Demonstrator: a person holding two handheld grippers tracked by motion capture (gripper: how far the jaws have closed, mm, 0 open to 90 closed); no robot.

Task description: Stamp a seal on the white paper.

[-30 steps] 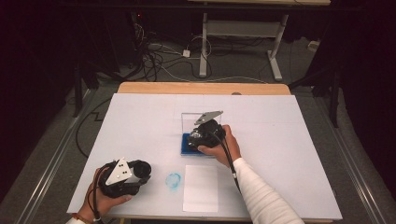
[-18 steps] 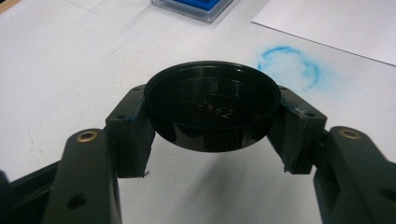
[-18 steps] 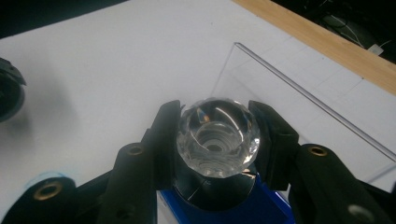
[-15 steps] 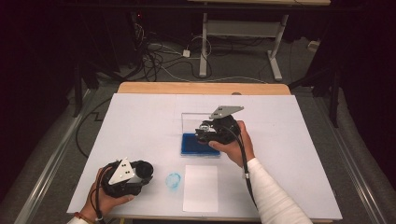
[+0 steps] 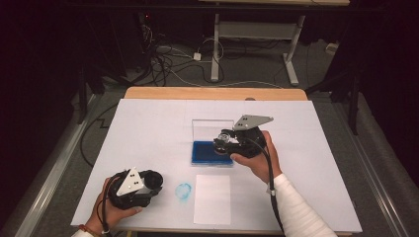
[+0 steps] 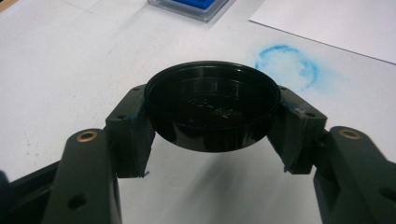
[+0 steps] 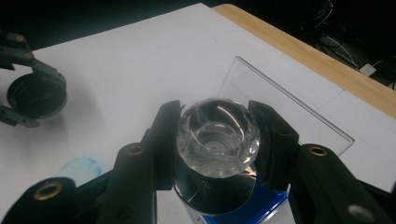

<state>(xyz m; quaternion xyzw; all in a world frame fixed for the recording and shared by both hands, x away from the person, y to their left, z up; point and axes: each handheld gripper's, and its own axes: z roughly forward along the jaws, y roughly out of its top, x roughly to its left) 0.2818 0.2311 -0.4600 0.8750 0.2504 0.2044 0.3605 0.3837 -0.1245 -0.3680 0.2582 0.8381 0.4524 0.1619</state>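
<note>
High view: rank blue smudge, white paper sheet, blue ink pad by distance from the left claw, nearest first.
From the left claw:
1. Blue smudge, just to its right on the table.
2. White paper sheet, right of the smudge, at the near edge.
3. Blue ink pad, farther back, by the right claw.

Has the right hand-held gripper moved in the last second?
Yes. The right hand-held gripper has shifted rightward and risen off the blue ink pad, carrying the clear stamp.
</note>
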